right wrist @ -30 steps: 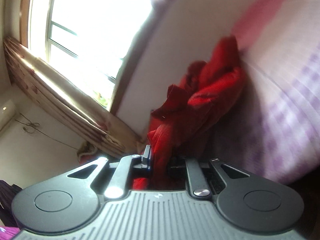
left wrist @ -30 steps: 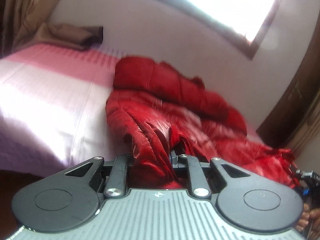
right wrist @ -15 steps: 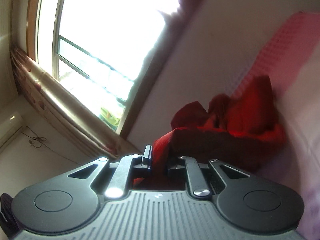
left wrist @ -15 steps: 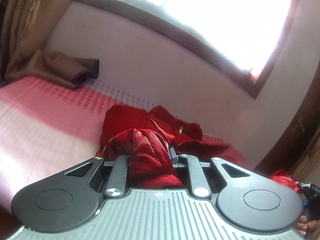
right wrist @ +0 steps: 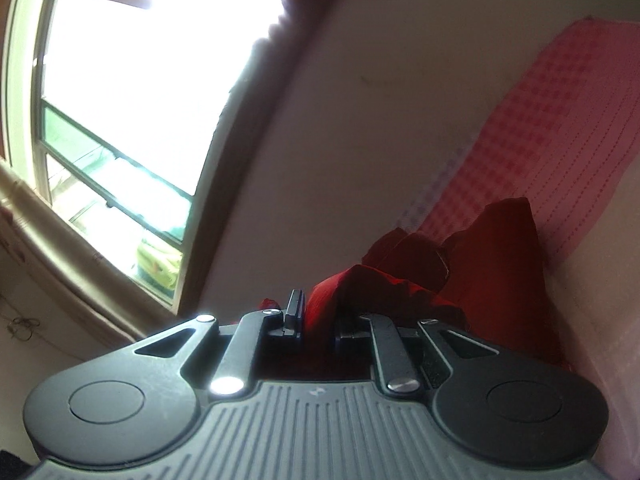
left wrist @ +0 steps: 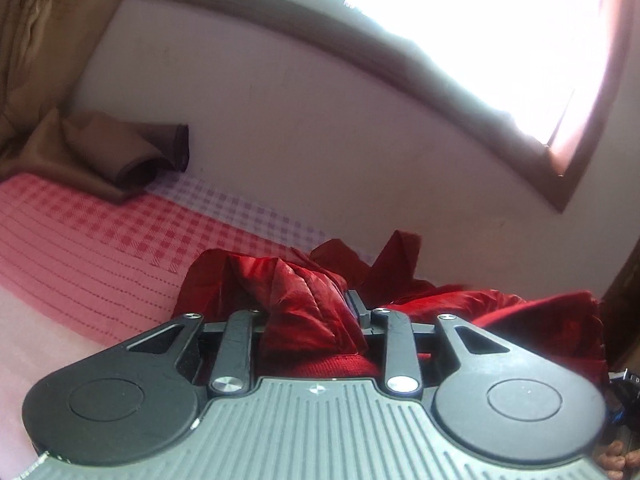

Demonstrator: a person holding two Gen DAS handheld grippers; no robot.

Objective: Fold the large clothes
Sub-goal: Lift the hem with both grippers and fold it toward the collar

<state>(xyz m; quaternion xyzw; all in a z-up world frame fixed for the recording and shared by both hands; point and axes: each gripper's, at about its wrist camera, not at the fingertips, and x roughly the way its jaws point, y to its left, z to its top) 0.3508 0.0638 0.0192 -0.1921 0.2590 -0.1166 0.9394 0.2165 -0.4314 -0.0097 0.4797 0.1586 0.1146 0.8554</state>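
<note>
Red velvety garment [left wrist: 308,308], a large shiny piece of clothing, is bunched between the jaws of the left gripper [left wrist: 310,312]; those jaws are opening now, with a thick fold of cloth filling the gap, so I cannot say whether the pads are pressing on it. The right gripper [right wrist: 318,314] has a darker fold of the same garment [right wrist: 400,292] in its narrow gap, and its jaws are easing apart too, though the cloth looks pinched there. Both edges seem to have been carried over toward the wall side of the bed, so this looks like the laying-down of a fold. To do it well, I would lower both held edges level with each other onto the lower layer, let go only once the cloth rests flat, and draw the fingers straight back so nothing drags.

Beyond the jaws the garment lies crumpled in deep glossy ridges, not yet a neat shape, on the pink checked bedsheet [left wrist: 100,240] close under the pale wall [left wrist: 320,140]. Farther off, a brown curtain [left wrist: 92,148] pools on the bed's corner below the bright window [left wrist: 480,20].
</note>
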